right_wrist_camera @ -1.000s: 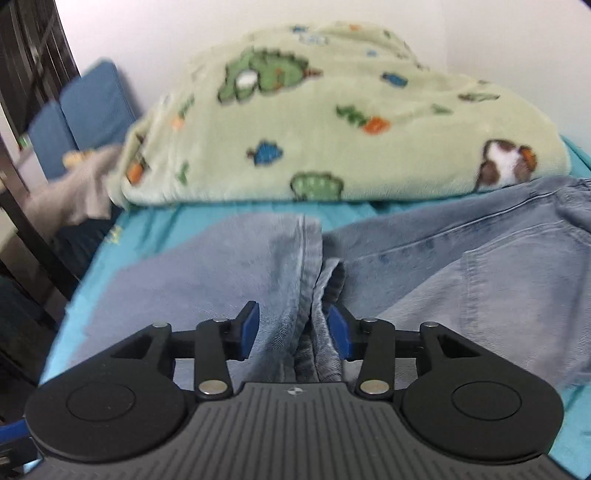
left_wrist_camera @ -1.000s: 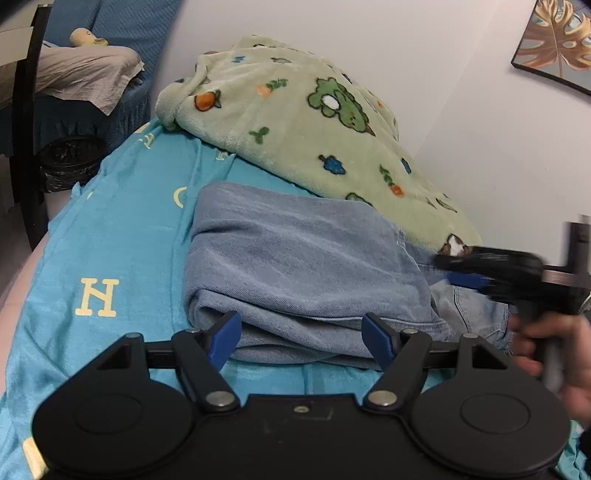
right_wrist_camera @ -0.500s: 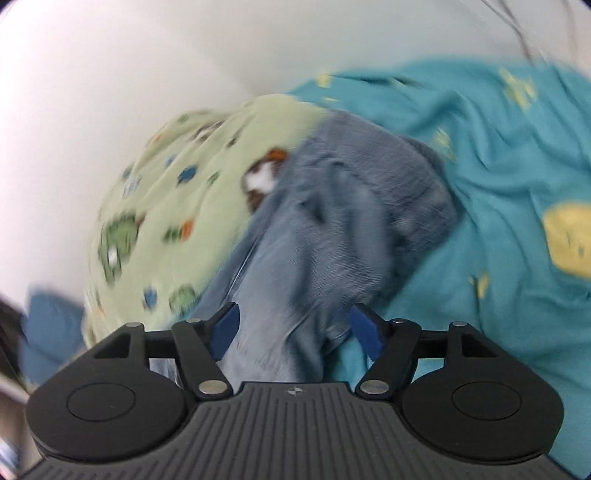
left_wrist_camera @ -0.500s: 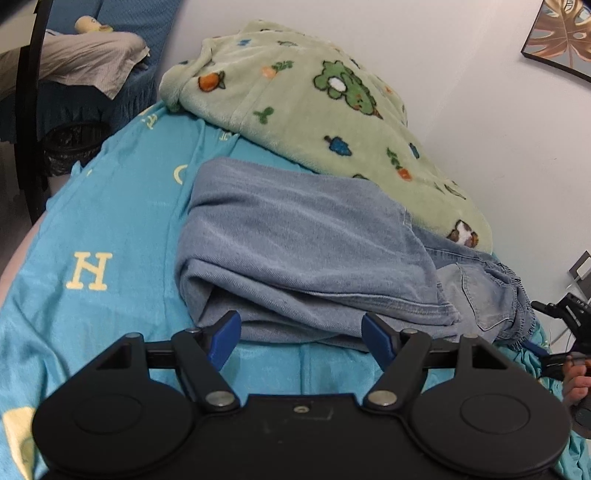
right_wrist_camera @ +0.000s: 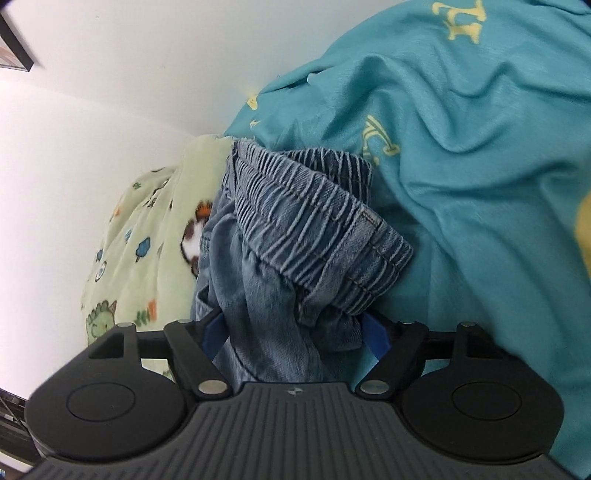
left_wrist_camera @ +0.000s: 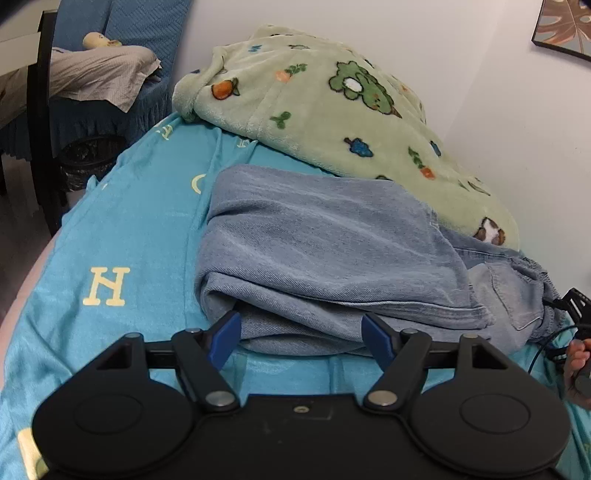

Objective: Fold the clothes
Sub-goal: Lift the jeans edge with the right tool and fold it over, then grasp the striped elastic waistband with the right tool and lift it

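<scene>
Right gripper (right_wrist_camera: 295,334) swung from leg hem to jeans (left_wrist_camera: 332,258) waistband (right_wrist_camera: 317,221), fingers opening around it, not pinching. Left gripper (left_wrist_camera: 301,334) fingers spread, empty. Next: pinch waistband, fold over.

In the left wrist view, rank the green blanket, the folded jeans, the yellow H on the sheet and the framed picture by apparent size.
1-2. folded jeans and green blanket: similar, jeans nearer, so unsure.
3. framed picture, cut off by the frame edge.
4. yellow H.
</scene>
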Motion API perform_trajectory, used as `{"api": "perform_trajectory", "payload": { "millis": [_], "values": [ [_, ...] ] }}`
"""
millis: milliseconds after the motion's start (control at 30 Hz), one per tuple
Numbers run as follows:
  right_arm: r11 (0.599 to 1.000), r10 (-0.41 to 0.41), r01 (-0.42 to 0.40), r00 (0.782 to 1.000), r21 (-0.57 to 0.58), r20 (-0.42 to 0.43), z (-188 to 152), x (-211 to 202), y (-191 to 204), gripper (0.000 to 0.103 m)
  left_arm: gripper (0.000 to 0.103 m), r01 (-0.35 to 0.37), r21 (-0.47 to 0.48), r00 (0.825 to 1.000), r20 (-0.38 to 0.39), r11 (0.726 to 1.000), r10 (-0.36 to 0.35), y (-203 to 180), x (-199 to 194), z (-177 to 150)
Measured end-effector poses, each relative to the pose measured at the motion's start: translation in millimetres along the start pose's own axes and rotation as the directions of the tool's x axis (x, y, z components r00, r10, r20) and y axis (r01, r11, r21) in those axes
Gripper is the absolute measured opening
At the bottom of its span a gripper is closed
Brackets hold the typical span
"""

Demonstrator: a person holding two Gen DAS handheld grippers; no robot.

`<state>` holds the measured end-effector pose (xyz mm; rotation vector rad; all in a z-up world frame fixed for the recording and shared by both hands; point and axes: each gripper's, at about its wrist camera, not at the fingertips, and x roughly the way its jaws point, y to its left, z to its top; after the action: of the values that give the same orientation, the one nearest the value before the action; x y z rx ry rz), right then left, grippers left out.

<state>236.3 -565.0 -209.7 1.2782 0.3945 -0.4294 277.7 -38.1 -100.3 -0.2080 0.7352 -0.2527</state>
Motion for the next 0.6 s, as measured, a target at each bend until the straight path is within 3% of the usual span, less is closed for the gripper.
{"api": "perform_trajectory", "payload": {
  "millis": [33, 67, 167, 333, 433, 533, 600],
  "values": [
    [1.000, -0.009, 0.009, 1.000, 0.002, 0.002, 2.0, 1.7, 0.7, 0.071, 0.069, -0.002, 0.003, 1.000, 0.000, 1.000, 0.002, -0.2, 0.3, 0.5],
    [1.000, -0.030, 0.030, 0.999, 0.001, 0.012, 3.2, 2.0, 1.3, 0.055, 0.069, -0.003, 0.005, 1.000, 0.001, 1.000, 0.003, -0.3, 0.6, 1.0],
    [0.998, -0.059, 0.061, 0.997, -0.034, 0.044, 2.9, 0.1, 4.1, 0.031, 0.069, 0.004, -0.001, 1.000, 0.013, 1.000, -0.004, 1.6, -2.7, 5.2],
    [0.953, -0.001, 0.051, 0.986, -0.297, 0.166, -17.4, -25.3, 60.6, 0.023, 0.069, -0.007, 0.009, 0.998, 0.062, 1.000, 0.007, 5.7, -15.5, 12.1],
    [0.894, 0.059, 0.045, 0.975, -0.447, 0.216, -34.6, -42.8, 102.4, 0.022, 0.069, 0.005, 0.024, 0.998, 0.056, 1.000, -0.006, 6.0, -19.8, 15.1],
    [0.838, 0.109, 0.043, 0.964, -0.544, 0.244, -56.6, -57.1, 137.2, 0.021, 0.069, -0.052, 0.085, 0.997, 0.068, 0.995, 0.046, 3.8, -24.0, 16.6],
    [0.789, 0.148, 0.039, 0.957, -0.613, 0.251, -75.8, -66.3, 161.1, 0.020, 0.069, -0.046, 0.056, 0.996, 0.078, 0.997, 0.041, 11.3, -31.0, 21.6]
  ]
}}
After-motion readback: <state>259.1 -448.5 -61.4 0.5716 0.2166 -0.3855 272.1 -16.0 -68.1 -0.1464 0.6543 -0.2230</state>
